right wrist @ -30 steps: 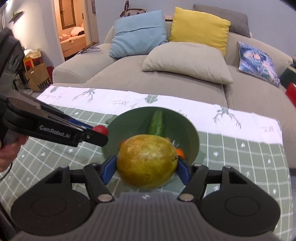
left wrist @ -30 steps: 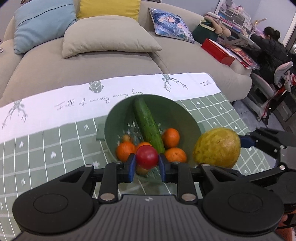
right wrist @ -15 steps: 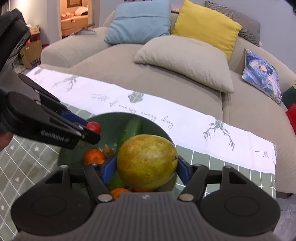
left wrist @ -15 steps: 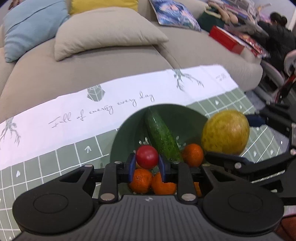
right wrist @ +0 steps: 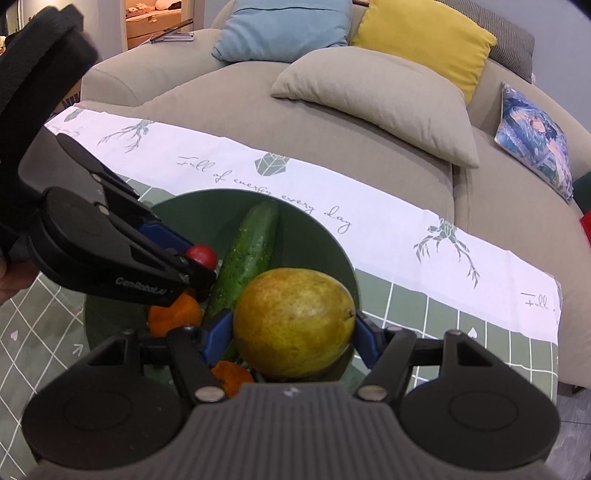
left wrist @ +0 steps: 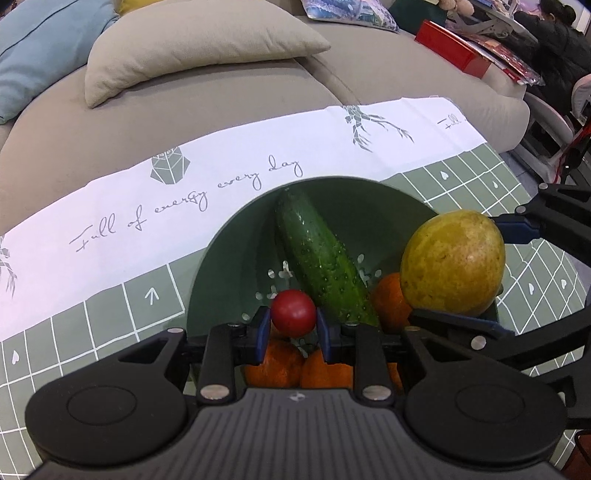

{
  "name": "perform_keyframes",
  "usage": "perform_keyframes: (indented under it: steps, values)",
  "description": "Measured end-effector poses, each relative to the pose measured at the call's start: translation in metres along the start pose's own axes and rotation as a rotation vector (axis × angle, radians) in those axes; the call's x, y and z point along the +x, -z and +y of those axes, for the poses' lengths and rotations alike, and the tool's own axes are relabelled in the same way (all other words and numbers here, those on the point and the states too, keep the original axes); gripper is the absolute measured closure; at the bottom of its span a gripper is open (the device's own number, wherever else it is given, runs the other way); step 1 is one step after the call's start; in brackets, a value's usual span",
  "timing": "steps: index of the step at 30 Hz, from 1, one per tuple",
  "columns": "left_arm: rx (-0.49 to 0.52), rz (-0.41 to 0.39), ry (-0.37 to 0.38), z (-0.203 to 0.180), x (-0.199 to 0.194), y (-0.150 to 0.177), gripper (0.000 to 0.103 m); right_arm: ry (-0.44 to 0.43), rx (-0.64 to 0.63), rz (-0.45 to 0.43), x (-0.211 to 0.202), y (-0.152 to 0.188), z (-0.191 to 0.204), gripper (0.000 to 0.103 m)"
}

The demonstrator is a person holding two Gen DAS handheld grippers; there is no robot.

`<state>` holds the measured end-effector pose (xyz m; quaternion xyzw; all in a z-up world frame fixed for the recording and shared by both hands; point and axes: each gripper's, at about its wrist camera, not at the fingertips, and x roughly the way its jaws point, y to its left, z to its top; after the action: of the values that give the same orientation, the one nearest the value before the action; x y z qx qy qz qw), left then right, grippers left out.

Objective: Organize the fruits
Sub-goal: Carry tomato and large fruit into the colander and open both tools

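My left gripper (left wrist: 293,325) is shut on a small red tomato (left wrist: 293,313) and hangs over the near left part of a green colander bowl (left wrist: 229,258). In the right wrist view the same tomato (right wrist: 202,255) shows at the left gripper's tip. My right gripper (right wrist: 293,341) is shut on a large yellow-green pear (right wrist: 293,326), held over the bowl's (right wrist: 325,236) near right side; the pear (left wrist: 452,262) also appears in the left wrist view. Inside the bowl lie a cucumber (left wrist: 321,262) and several oranges (left wrist: 273,363), partly hidden by the grippers.
The bowl stands on a green-and-white checked tablecloth (left wrist: 110,314) with script lettering. Behind the table runs a beige sofa (right wrist: 332,122) with cushions. A red box (left wrist: 456,55) lies on the sofa's right end, and a person (left wrist: 561,33) sits at the far right.
Both grippers moved forward and down over the bowl, each keeping its fruit. The bowl now fills more of both views, with the pear over its right side.
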<state>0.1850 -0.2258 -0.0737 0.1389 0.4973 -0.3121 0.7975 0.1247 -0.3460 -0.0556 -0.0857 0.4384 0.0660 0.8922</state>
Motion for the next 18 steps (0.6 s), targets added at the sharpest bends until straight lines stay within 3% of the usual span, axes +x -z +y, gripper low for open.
perform_keyframes:
  steps: [4,9,18]
  values:
    - [-0.006,0.005,-0.003,0.0,0.001,-0.001,0.072,0.001,-0.001,0.004,0.0,0.002,0.002,0.038]
    - [-0.019,0.024,-0.007,0.004,0.0,-0.001,0.053,0.002,0.015,0.004,-0.003,0.005,0.003,0.038]
    - [-0.006,0.0,0.047,0.002,-0.028,0.012,0.052,0.02,-0.025,0.016,-0.004,0.002,0.006,0.038]
